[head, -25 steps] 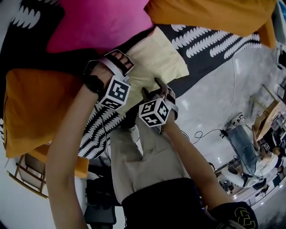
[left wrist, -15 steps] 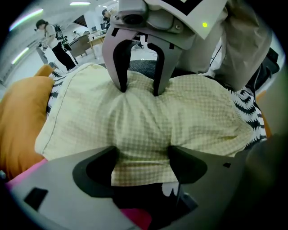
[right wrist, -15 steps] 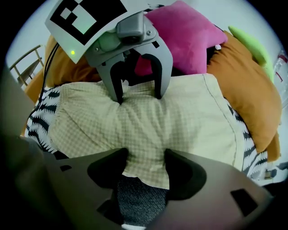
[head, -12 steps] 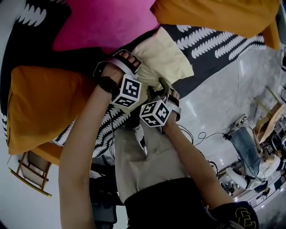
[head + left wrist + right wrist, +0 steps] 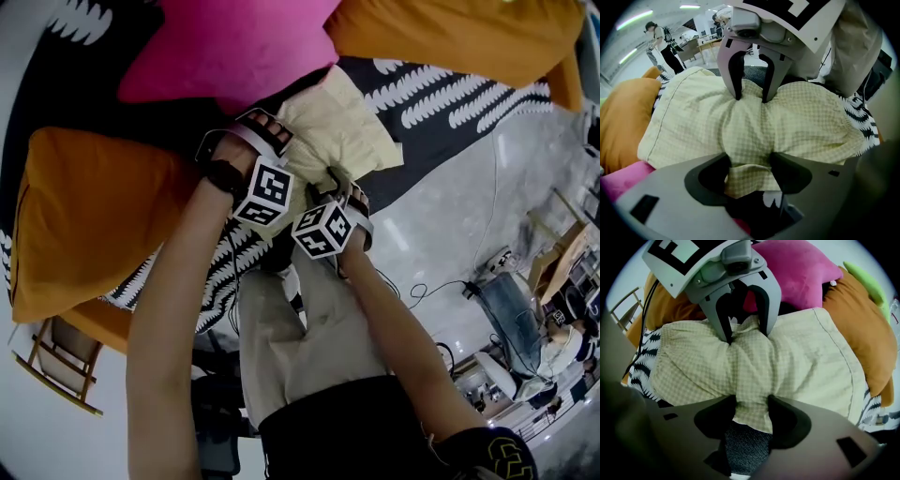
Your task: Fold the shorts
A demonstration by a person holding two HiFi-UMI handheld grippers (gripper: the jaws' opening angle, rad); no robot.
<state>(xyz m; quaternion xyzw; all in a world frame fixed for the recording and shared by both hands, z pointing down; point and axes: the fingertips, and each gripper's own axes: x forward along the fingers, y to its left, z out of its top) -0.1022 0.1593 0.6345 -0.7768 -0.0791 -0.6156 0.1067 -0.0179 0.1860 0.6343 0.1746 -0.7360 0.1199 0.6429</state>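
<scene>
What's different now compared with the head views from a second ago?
The left claw and right claw have just been closing and now pinch bunched fabric of the yellow checked shorts. They also seem slightly closer together. The shorts, the orange pillow and the pink pillow lie where they did.

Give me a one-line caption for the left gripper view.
Left gripper and facing right gripper, jaws having just closed further, each pinch the pale yellow checked shorts.
</scene>
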